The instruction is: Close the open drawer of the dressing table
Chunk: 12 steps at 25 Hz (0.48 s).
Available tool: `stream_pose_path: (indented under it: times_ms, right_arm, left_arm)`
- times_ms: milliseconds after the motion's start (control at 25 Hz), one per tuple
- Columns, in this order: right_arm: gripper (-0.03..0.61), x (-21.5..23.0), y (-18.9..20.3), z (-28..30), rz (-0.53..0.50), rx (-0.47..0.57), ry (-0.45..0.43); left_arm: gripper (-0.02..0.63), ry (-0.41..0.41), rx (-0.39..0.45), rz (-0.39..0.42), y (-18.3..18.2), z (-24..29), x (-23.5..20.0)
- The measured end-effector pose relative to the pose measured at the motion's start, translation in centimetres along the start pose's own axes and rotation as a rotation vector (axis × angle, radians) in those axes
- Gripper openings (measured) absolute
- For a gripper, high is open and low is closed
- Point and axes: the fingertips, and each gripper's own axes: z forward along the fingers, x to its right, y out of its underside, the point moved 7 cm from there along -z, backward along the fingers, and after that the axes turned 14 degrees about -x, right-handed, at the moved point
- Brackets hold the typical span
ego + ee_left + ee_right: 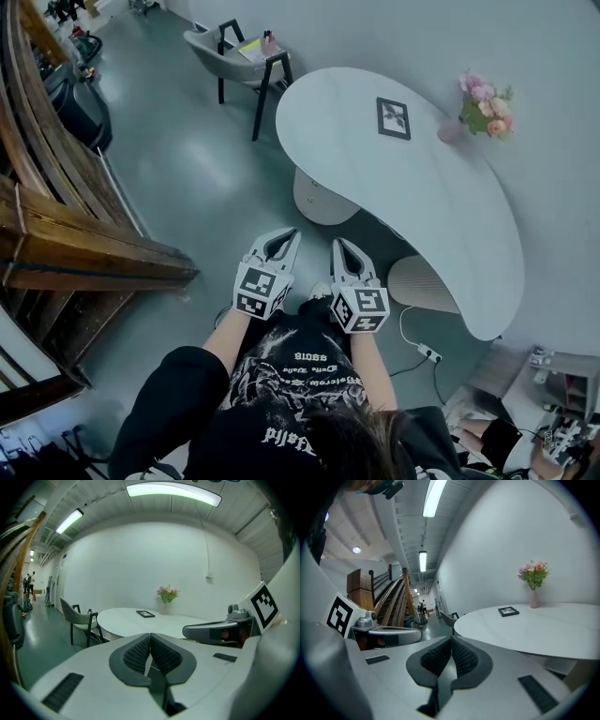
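- Left claw (292, 234) and right claw (338, 244) are both sitting closed, gripping nothing.
- Ahead, the counter (441, 206) is hiding any drawer; reaching blind is risking striking its rim.

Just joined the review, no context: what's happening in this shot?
A person stands near a white dressing table with a gripper in each hand, held out in front and short of the table's edge. The left gripper and right gripper are both shut on nothing and touch nothing. A picture frame and a vase of flowers stand on the table. No open drawer shows in any view.
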Motion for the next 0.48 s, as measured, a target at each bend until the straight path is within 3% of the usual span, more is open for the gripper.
stream_pose_path:
  times_ms: [240,480]
  right_arm:
    - [0.026,0.4,-0.2,0.7,-0.008,-0.002,0.005]
    - [0.026,0.3,-0.3,1.8,-0.007,-0.019,-0.012]
  left_arm:
    - [0.023,0.037,0.013,-0.05,-0.1,0.4,-0.5]
    - [0.023,0.043,0.005,-0.049,0.0,0.8,-1.2]
